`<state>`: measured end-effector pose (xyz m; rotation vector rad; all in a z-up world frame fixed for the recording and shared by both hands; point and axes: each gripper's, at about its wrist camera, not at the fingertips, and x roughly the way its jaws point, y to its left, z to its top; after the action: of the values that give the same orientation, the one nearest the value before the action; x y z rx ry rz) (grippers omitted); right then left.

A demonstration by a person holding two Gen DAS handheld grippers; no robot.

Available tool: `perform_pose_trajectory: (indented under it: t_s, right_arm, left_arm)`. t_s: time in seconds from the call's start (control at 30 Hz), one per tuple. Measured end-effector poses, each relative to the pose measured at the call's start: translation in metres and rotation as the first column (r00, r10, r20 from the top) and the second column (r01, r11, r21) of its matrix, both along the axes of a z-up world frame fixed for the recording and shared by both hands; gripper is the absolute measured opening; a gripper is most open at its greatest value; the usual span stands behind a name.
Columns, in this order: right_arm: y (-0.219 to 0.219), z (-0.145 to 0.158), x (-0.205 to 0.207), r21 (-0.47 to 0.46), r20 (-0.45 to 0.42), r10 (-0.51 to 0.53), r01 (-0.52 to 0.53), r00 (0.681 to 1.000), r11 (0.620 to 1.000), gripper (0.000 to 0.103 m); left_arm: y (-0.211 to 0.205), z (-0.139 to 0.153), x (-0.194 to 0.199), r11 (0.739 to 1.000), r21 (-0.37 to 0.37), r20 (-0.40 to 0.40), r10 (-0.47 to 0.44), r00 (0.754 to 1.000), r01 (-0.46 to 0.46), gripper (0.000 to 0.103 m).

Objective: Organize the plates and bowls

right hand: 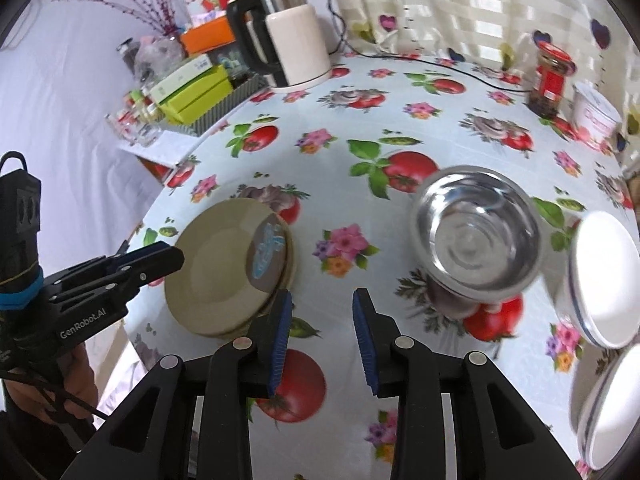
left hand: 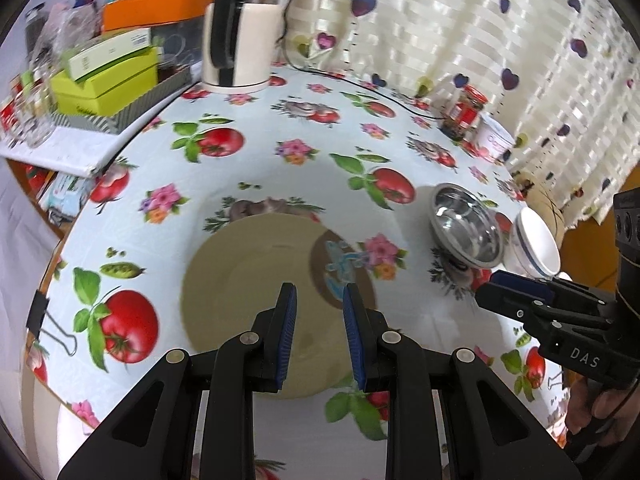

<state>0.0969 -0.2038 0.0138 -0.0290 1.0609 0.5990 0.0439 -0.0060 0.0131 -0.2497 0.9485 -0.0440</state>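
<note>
- Table [left hand: 256, 128]: covered in glossy oilcloth, pale ground printed with tomatoes, leaves and pink flowers; a black binder clip [left hand: 38, 308] pins the cloth at the left edge.
- Stack of plates [right hand: 224, 272]: round, matte beige, shallow rims, at the near left of the table. From the right wrist view at least two are stacked, edges slightly offset. A brown oval patch with a pale blue motif [right hand: 269, 254] sits on the right side of the top plate.
- Left gripper [left hand: 319, 312]: black plastic arms, blue ribbed pads; jaws apart, nothing between them, hanging above the plate stack without touching it.
- Right gripper [right hand: 322, 320]: same build; jaws apart and empty, over bare cloth between the plates and the steel bowl, its left pad near the stack's rim.
- Steel bowl [right hand: 478, 232]: round, polished metal, mirror-bright inside, upright, right of the plates and well apart from them.
- White bowls [right hand: 604, 276]: glazed ceramic with a thin dark rim line, at the far right edge; one is tilted, a second lies just nearer.
- Far side: cream-bodied kettle [left hand: 240, 40] with black handle and steel top; red-labelled glass jar [right hand: 550, 80]; white tub [right hand: 596, 114] beside it.
- Far left: lime-green boxes [left hand: 108, 76] on a striped tray.
- Behind: satin striped curtain [left hand: 460, 32] with heart print.
</note>
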Motion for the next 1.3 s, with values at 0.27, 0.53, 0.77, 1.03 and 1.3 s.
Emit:
perform_pose_trajectory:
  t_s: [0.27,0.53,0.77,1.03,1.3]
  right_arm:
    - [-0.03,0.002,-0.002,0.003,0.007,-0.066,0.066,0.998,0.998,0.031]
    - [-0.045,0.003,0.003,0.005,0.009,-0.102,0.102,0.995,0.995,0.031]
    - [-0.05,-0.002,0.012,-0.006,0.003,-0.121,0.121,0.993,0.993,0.031]
    - [-0.066,-0.011,0.022,-0.017,-0.023,-0.194,0.194,0.981,0.981,0.031]
    - [-0.073,-0.018,0.033,-0.019,-0.036,-0.217,0.216,0.975,0.976,0.031]
  left_arm:
    - [-0.025,0.0,0.01,0.998,0.0,-0.005,-0.066,0.998,0.066,0.024]
    - [-0.036,-0.001,0.021,0.995,-0.002,-0.009,-0.096,0.995,0.095,0.024]
    - [-0.044,-0.007,0.032,0.993,-0.015,-0.023,-0.118,0.993,0.117,0.024]
    - [-0.063,-0.007,0.047,0.986,-0.033,-0.022,-0.166,0.986,0.166,0.024]
    - [-0.073,-0.01,0.063,0.982,-0.066,-0.027,-0.179,0.983,0.177,0.024]
